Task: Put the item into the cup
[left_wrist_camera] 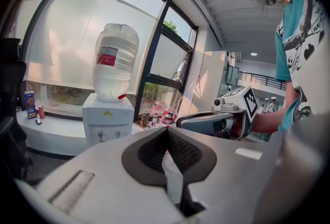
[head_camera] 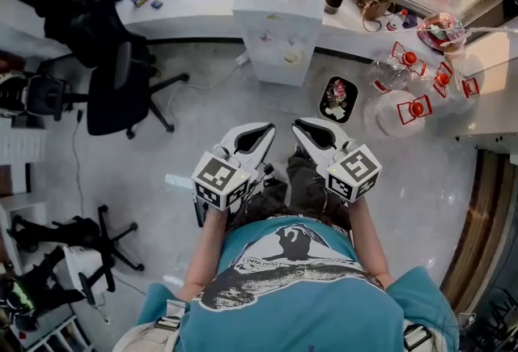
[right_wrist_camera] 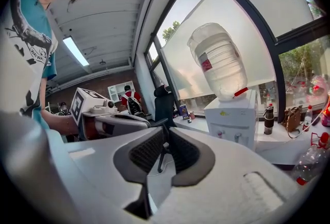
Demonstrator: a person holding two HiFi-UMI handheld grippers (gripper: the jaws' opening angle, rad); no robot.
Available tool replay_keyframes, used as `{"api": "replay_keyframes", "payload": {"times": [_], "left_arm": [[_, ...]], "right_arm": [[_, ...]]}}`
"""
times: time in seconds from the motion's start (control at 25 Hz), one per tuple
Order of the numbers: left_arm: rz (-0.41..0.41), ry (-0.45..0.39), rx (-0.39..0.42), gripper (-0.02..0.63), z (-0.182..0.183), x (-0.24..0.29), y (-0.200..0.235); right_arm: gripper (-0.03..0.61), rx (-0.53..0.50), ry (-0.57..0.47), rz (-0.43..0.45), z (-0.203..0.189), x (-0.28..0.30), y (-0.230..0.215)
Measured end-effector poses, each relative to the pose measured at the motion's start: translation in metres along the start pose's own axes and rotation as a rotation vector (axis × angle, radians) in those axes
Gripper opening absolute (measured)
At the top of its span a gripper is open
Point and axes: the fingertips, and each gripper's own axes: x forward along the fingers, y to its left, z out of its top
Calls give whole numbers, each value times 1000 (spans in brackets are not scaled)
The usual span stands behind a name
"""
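Left claw: white two-jaw left gripper (head_camera: 269,130) (left_wrist_camera: 166,133), tips pressed together, nothing between them.
Right claw: white two-jaw right gripper (head_camera: 297,125) (right_wrist_camera: 165,135), tips a sliver apart, empty.
Ahead: white water dispenser (head_camera: 275,27) (left_wrist_camera: 107,122) (right_wrist_camera: 232,115) with a clear upturned bottle.
Task things: the item and cup cannot be picked out; a black oval tray (head_camera: 337,98) lies beside the dispenser.

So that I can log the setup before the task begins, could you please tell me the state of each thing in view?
left claw: shut, empty.
right claw: slightly open, empty.
water bottle: upside down on the dispenser.
office chair: unoccupied.
flask: upright, lid on.
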Motion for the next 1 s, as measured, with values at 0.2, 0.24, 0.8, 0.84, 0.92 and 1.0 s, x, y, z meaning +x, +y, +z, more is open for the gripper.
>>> {"api": "replay_keyframes", "payload": {"times": [0.2,0.24,0.8,0.84,0.92,1.0], "left_arm": [[-36,7,16,14,-13,-14,-19],[-42,6,20,14,-14,-17,-23],[-121,7,79,14,-24,-44,-65],[-124,6,81,14,-25,-45,-66],[-128,6,83,14,-26,-46,-68],[-130,5,83,14,-28,-47,-69]], "right_arm": [[26,-5,-10,-28,-12,-10,22],[25,-7,-12,-35,-14,-13,26],[-3,-16,-62,-87,-24,-33,63],[-3,-16,-65,-91,-25,-34,64],[0,-17,-70,-101,-25,-37,64],[0,-16,-74,-109,-26,-39,64]]}}
